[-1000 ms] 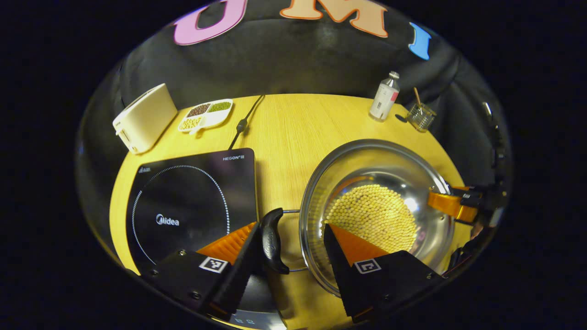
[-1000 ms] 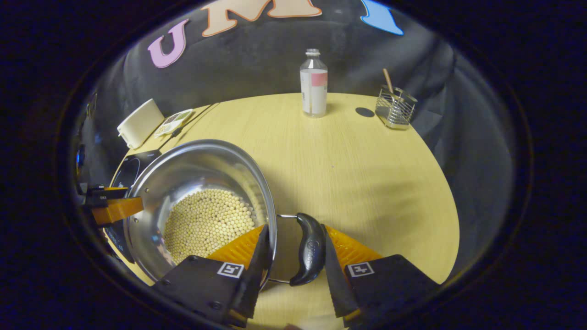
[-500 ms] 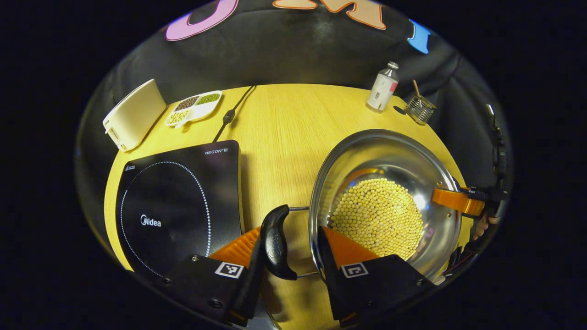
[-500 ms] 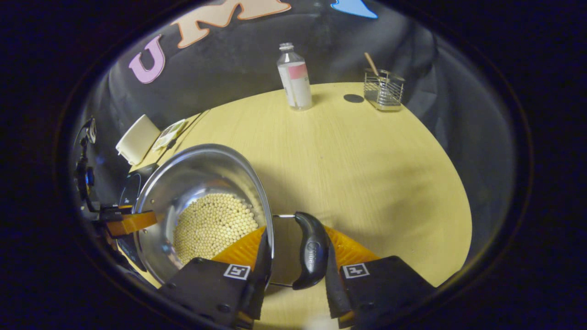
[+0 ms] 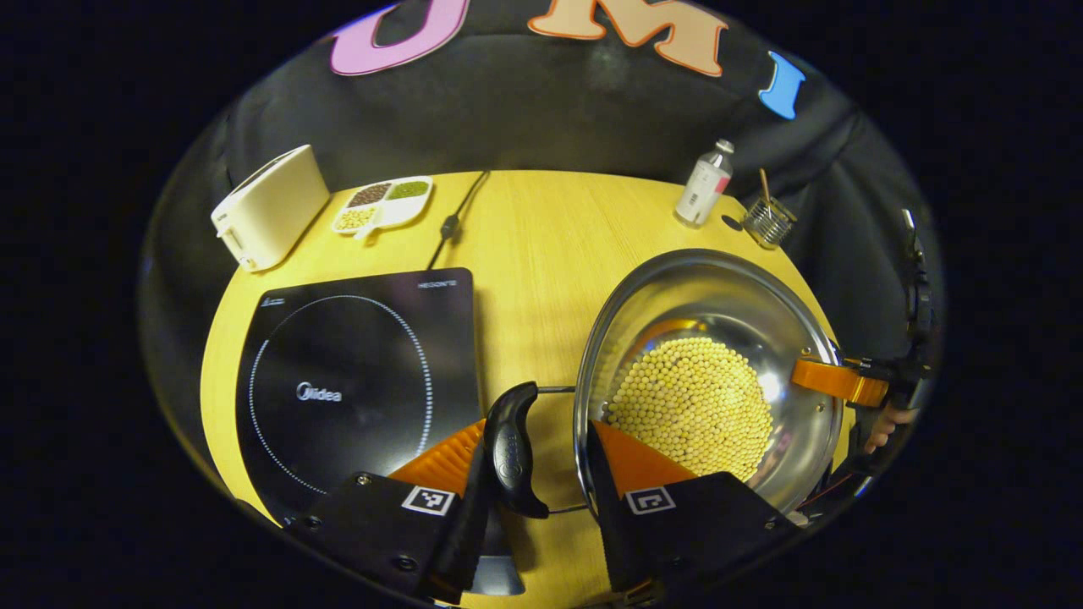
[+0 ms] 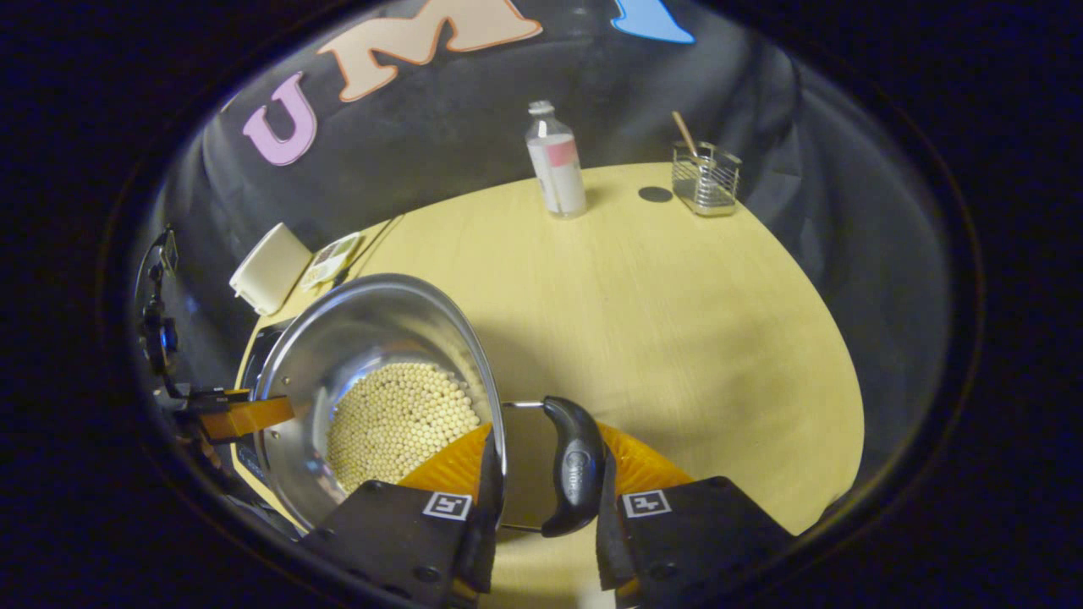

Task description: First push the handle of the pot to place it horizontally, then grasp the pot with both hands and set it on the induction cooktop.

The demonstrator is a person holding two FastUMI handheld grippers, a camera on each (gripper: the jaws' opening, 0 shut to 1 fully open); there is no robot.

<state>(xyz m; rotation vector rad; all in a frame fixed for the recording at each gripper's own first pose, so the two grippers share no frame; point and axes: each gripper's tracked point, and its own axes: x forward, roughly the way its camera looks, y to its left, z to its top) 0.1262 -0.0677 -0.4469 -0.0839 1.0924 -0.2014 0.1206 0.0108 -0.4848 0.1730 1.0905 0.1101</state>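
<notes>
A steel pot [image 5: 702,288] holding yellow beans [image 5: 689,406] is to the right of the black induction cooktop [image 5: 355,372]. My left gripper [image 5: 540,427] is shut across the pot's black left handle [image 5: 512,444] and rim, with one finger inside the pot. Across the pot, the right gripper [image 5: 838,381] holds the far side. In the right gripper view my right gripper [image 6: 546,431] is shut the same way on the other black handle [image 6: 575,465] and the rim of the pot [image 6: 372,321]. A shadow lies on the table under the pot.
A cream toaster [image 5: 269,205], a divided dish of grains [image 5: 382,203] and a cable [image 5: 453,222] sit at the table's far left. A bottle [image 5: 702,182] and a wire holder [image 5: 766,222] stand at the far right. A hand [image 5: 884,423] shows behind the right gripper.
Both grippers have closed tighter on the handles and rim. The pot has shifted a little with them, and its shadow has spread out under it.
</notes>
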